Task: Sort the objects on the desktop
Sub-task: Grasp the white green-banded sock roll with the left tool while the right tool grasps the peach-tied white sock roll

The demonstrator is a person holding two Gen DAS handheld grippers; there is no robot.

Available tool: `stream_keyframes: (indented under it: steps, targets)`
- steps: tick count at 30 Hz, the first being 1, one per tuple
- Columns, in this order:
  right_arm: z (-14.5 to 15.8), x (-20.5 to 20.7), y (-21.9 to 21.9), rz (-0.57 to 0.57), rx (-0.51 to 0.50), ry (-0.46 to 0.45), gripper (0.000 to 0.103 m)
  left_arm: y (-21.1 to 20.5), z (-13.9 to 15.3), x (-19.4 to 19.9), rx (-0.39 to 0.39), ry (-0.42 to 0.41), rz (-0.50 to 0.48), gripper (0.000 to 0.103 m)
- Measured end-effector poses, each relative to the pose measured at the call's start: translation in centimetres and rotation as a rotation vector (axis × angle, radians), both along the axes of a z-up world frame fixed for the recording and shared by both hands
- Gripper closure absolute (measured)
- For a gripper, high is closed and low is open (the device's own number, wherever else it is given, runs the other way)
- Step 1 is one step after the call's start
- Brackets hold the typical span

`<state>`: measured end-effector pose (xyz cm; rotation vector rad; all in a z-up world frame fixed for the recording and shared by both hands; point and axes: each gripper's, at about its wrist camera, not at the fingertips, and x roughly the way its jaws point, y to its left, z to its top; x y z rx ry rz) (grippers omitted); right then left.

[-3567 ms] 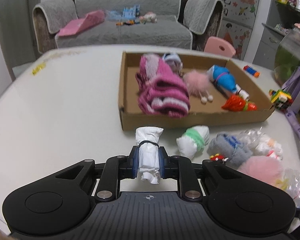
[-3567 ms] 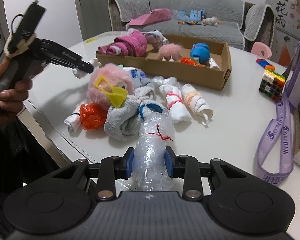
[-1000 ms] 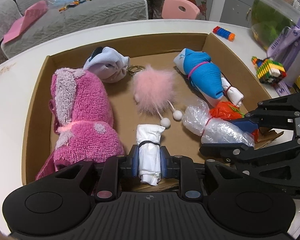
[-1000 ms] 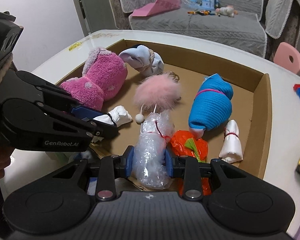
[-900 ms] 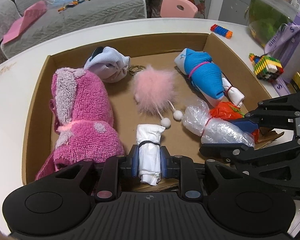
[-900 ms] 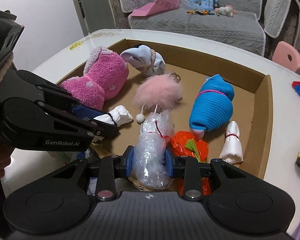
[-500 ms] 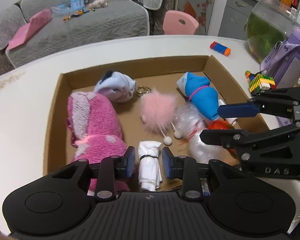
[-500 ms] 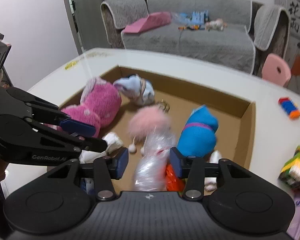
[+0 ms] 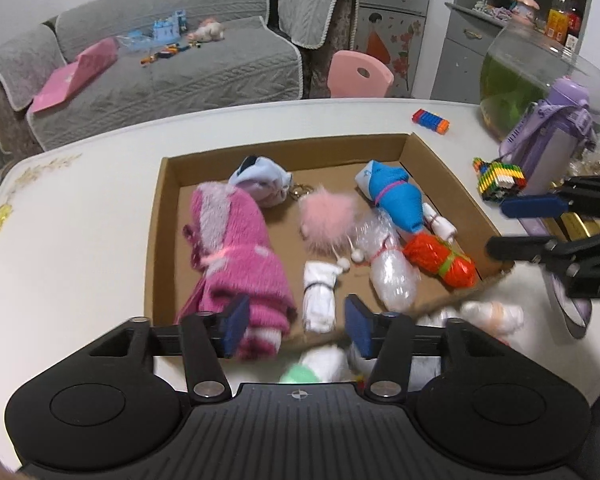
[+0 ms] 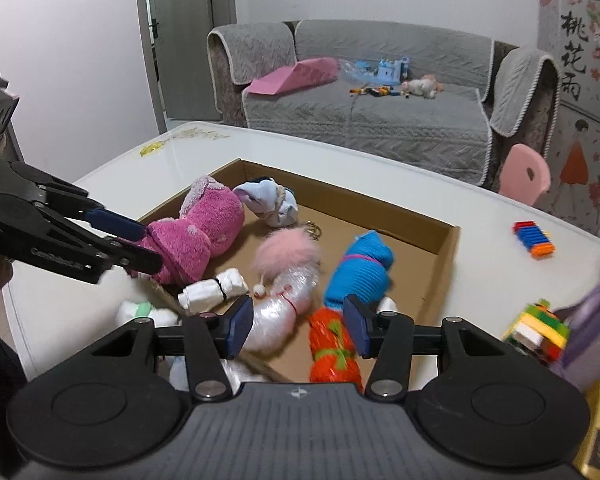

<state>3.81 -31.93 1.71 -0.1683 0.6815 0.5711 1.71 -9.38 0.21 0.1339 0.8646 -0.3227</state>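
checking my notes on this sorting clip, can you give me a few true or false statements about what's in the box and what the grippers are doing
1. The white bundle lies in the cardboard box. True.
2. The left gripper grips the white bundle. False: its jaws are opening, clear of it.
3. The colourful block toy sits in the box. False: it is on the table outside.
4. The right gripper holds nothing. True: its jaws are opening.
5. The orange bundle lies beside the clear plastic bundle. True.

A grey sofa (image 10: 380,92) and a pink chair (image 9: 359,75) stand beyond the counter's far edge; a fishbowl (image 9: 540,60) stands off its right side.
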Motion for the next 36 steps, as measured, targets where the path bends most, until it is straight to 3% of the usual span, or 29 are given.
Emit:
stream_keyframes:
  steps: [2,12,25,36]
  targets:
    - [0.2,-0.8,-0.8,-0.008,0.003,-0.009,0.056,0.6,-0.2,-1.0,0.007,-0.008,-0.014,0.030]
    - [-2.4,-3.9,-4.3,-0.015,0.001,0.035,0.057,2.0,-4.8,-3.4,0.025,0.091,-0.136,0.030]
    - [-5.5,-2.8,-4.9,-0.015,0.036,0.125,0.059,2.5,-7.0,-1.2,-0.026,0.167,-0.086,0.024]
    - [-7.6,-1.1,-4.0,0.029,0.014,0.178,0.059,2.3,-7.5,-1.2,-0.011,0.108,-0.075,0.018]
